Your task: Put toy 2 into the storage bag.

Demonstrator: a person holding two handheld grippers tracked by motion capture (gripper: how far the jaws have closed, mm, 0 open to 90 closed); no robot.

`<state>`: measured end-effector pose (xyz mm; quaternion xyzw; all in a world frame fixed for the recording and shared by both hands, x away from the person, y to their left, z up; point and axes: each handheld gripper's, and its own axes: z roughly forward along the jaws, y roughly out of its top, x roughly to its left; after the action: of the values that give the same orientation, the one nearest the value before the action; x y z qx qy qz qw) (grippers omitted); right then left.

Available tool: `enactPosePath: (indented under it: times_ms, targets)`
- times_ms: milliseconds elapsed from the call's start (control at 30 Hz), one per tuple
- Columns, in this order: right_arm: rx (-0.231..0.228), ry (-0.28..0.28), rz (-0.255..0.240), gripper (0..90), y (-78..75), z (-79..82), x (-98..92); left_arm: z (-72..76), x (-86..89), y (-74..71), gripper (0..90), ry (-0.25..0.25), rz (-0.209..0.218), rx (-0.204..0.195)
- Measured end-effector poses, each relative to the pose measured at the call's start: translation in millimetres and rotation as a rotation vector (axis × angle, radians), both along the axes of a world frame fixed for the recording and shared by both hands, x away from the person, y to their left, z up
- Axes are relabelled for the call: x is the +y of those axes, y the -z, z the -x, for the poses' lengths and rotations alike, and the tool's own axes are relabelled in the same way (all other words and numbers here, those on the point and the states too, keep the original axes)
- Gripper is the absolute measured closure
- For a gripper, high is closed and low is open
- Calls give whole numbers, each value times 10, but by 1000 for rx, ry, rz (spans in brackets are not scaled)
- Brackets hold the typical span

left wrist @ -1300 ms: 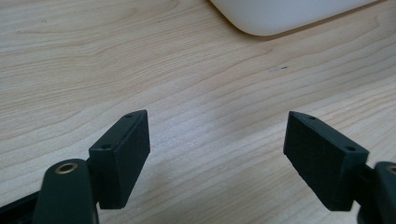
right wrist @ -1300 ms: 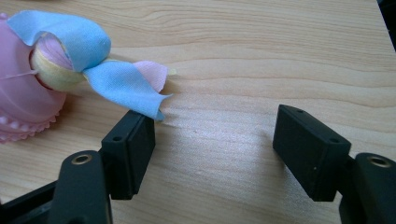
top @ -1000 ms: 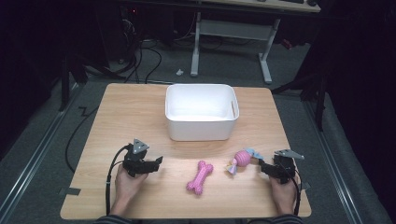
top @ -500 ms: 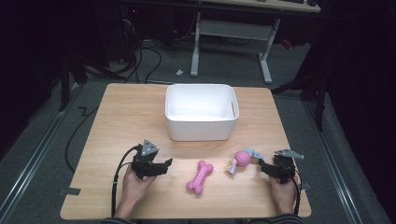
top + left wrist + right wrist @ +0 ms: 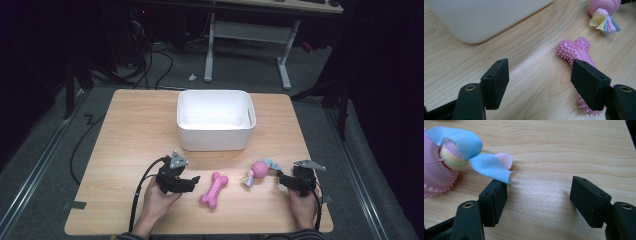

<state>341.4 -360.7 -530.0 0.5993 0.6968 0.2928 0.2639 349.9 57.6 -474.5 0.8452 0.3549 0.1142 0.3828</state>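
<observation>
High view: left hand-held gripper, jaws apart, is sitting lower left beside the pink bone toy; right hand-held gripper, also apart, is nearing the tasselled ball.

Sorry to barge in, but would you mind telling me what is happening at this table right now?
A person sits at a wooden table with a handheld gripper in each hand. The left gripper is open and reaches toward a spiky pink bone toy, one jaw beside it, nothing grasped. The right gripper is also open, close to a pink ball toy with pastel cloth tails but not holding it. Both toys lie on the table in front of a white bin, which looks empty.
</observation>
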Motion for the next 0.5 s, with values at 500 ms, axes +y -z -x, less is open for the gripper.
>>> enactPosePath:
  times_ms: [500]
  targets:
    - [0, -1, 0, 302, 0, -2, -1, 69, -433, 54, 326, 106, -71, 28]
